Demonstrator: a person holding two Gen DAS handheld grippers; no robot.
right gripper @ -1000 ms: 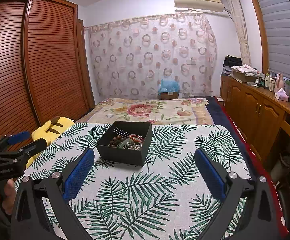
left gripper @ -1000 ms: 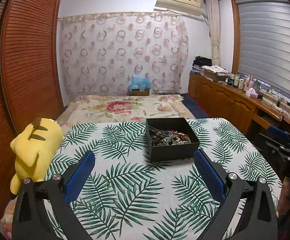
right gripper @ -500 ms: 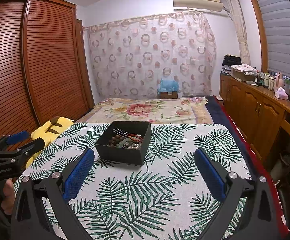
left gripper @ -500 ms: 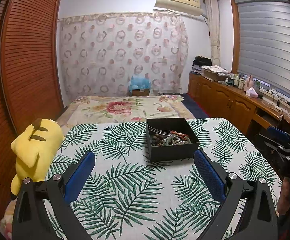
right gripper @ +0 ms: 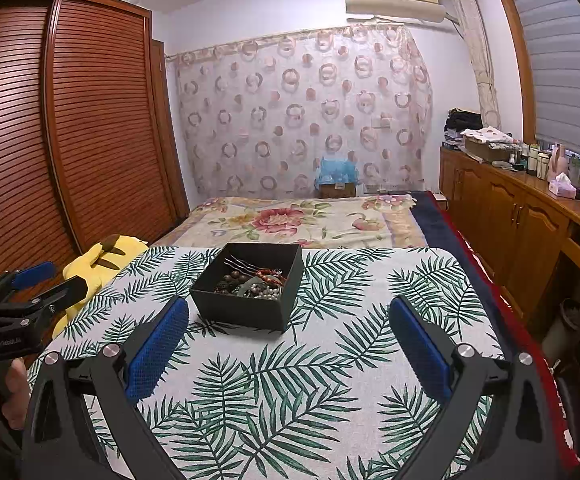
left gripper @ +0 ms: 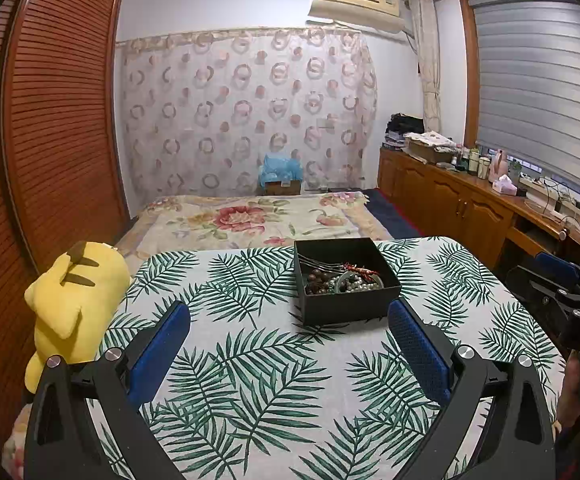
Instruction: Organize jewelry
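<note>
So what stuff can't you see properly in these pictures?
- Jewelry in the black box: too small and tangled in both views to count pieces.
- Box bottom: hidden under the beads.
- Yellow plush toy: its face is turned away in the left view, mostly hidden by the table edge in the right.
- Table near edge: cut off by the frame.

A black box (left gripper: 346, 280) of beads sits on the leaf-print tablecloth (left gripper: 258, 360); the left gripper (left gripper: 288, 314) hangs just before the box, jaws wide apart; the right gripper (left gripper: 558, 280) is right of the box; a yellow plush toy (left gripper: 72, 296) lies well left of it.
</note>
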